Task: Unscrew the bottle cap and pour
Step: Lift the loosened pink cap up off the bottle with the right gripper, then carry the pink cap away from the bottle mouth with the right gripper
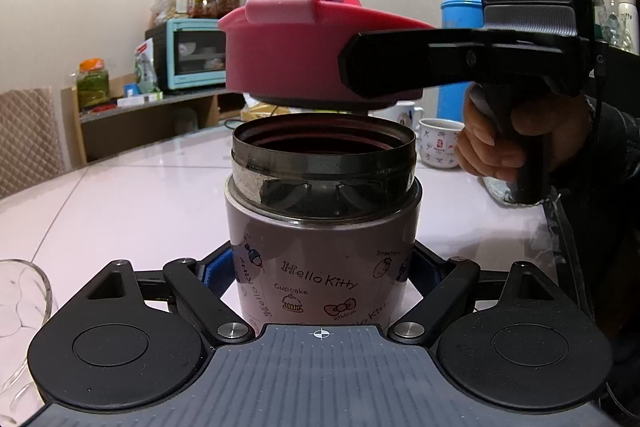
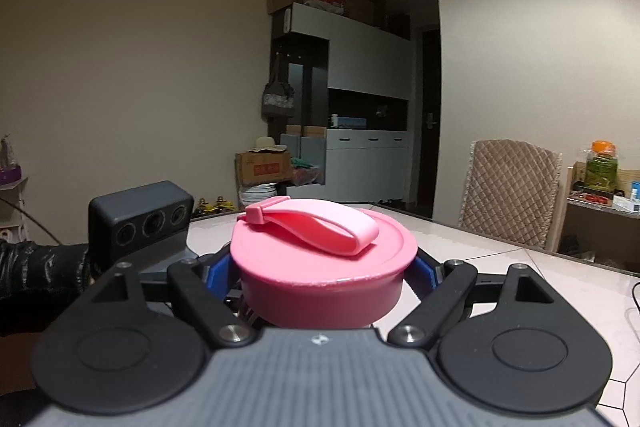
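The left gripper (image 1: 322, 275) has its 2 fingers clamped on the lower body of the Hello Kitty bottle (image 1: 322, 251), which stands upright on the desk (image 1: 132, 195) with its mouth open. Just above that mouth, apart from the rim, the pink cap (image 1: 304, 47) hangs pinched between the fingers of the right gripper (image 2: 322, 279). Behind stand a white mug (image 1: 438, 143) and a blue flask (image 1: 460, 43).

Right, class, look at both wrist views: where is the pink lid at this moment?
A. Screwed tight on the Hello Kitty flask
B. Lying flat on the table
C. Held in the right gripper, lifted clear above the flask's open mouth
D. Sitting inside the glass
C: the right gripper clamps the pink lid, with a visible gap above the open Hello Kitty flask, which the left gripper grips.
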The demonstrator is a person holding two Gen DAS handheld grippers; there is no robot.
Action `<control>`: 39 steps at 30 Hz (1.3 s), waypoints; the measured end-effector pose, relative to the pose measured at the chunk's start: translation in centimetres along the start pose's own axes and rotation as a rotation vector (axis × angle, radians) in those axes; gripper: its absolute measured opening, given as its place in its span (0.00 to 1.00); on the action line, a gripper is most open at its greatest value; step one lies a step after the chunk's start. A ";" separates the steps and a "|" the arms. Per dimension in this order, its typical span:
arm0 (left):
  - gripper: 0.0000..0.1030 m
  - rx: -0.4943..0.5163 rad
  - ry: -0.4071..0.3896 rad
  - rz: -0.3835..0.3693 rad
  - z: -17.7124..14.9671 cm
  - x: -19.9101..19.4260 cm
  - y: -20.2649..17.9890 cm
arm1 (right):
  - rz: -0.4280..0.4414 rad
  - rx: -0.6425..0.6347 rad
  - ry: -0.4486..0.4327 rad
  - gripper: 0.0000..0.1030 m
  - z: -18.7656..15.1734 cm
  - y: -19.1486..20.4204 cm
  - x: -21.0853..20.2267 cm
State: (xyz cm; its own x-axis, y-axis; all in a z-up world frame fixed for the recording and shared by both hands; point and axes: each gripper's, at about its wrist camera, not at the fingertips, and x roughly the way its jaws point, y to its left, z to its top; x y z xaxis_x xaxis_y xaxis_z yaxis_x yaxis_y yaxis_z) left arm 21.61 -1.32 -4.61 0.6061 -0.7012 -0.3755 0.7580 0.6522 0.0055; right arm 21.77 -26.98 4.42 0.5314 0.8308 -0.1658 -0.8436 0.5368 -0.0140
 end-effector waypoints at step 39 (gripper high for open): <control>0.87 -0.025 0.004 0.027 0.1 0.1 -0.7 | -0.606 0.184 0.051 0.83 -3.4 1.5 -3.3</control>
State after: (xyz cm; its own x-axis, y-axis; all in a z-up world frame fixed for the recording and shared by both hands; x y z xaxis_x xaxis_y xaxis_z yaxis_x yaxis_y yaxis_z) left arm 21.18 -1.81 -4.52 0.6250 -0.6821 -0.3796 0.7351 0.6779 -0.0079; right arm 18.47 -29.38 1.56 0.9021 0.3663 -0.2282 -0.3652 0.9297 0.0488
